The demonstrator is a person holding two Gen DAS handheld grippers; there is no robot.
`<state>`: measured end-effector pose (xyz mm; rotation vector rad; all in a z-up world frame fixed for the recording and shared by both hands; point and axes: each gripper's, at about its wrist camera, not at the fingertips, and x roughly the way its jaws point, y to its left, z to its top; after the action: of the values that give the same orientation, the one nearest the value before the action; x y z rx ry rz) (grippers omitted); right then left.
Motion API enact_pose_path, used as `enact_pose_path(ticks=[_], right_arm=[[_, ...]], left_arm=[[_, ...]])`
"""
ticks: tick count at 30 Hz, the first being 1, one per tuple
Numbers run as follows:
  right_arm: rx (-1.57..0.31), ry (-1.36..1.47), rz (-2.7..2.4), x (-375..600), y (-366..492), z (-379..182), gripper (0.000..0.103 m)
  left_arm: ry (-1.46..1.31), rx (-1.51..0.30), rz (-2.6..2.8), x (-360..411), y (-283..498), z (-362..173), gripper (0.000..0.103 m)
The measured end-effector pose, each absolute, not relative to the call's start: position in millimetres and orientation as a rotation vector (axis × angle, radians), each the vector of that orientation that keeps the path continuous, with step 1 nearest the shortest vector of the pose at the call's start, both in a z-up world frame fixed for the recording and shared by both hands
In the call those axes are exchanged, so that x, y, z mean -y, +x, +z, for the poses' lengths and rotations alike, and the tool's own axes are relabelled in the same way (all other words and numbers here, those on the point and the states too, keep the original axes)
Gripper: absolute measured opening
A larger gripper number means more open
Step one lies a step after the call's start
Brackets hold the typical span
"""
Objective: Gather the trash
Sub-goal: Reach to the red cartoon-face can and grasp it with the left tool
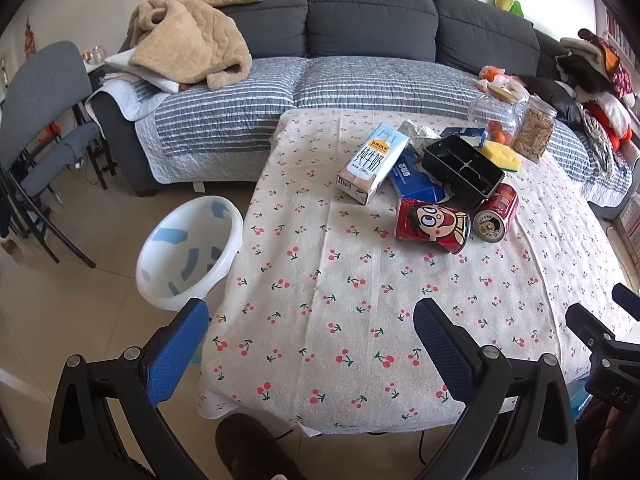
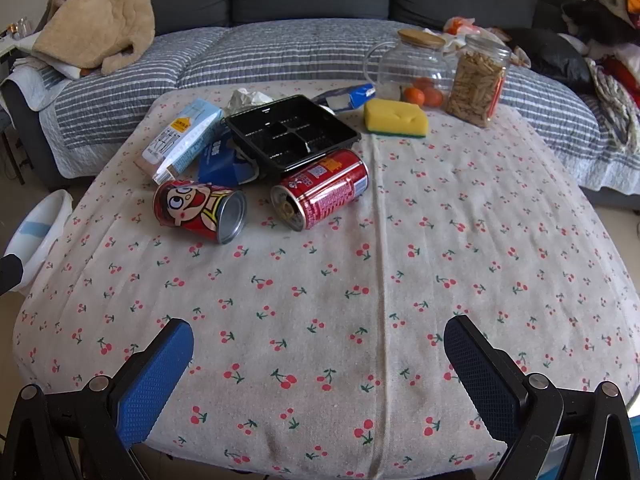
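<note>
Trash sits in a loose heap on the cherry-print tablecloth [image 2: 320, 280], well ahead of both grippers. The left gripper [image 1: 312, 320] hangs released over the near left corner of the table, its blue pads spread wide with nothing between them. Just beyond its left finger, down on the floor beside the table edge, stands a white bin [image 1: 188, 252]. Farther ahead and to the right of that gripper lie a milk carton [image 1: 372, 162] on its side, a blue wrapper [image 1: 412, 182] partly under it, and a black plastic tray [image 1: 462, 164] tilted on top of the pile. In front of the tray, nearer the tool, two red cans rest on their sides: the cartoon can [image 1: 432, 224] and, just beside it to the right, the opened can [image 1: 496, 212].

The right gripper [image 2: 318, 336] is likewise released and holding nothing, hovering over the near middle of the table. Ahead and left of it lie the same cans, carton and tray; crumpled paper [image 2: 248, 98] shows behind the tray. Ahead and right sit a yellow sponge [image 2: 394, 118], a glass pitcher [image 2: 412, 64] with oranges [image 2: 424, 96] at its base, and a jar of snacks [image 2: 476, 84].
</note>
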<state>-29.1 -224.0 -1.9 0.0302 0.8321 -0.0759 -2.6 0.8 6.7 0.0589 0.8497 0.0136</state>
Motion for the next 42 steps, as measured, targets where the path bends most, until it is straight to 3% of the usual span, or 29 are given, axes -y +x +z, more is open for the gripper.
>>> enact_pose_path(ticks=[11,21,32,42], right_arm=[[-0.93,0.032,-0.044,228,-16,6,0.103],[-1.038,0.091,0.056,264,47,34,0.103],[-1.211,0.261,-0.036,330,99,-30,0.103],[-1.18,0.277,-0.043,350,121,-25,0.103]], left_arm=[[0.129,-0.934,-0.115,16,16,6,0.103],[0.166,-1.014,-0.242,48,69,4,0.103],[0.194,-1.061,-0.349,109,138,-37,0.103],[0.253,-1.115,-0.337,130,166,-67,0.1]])
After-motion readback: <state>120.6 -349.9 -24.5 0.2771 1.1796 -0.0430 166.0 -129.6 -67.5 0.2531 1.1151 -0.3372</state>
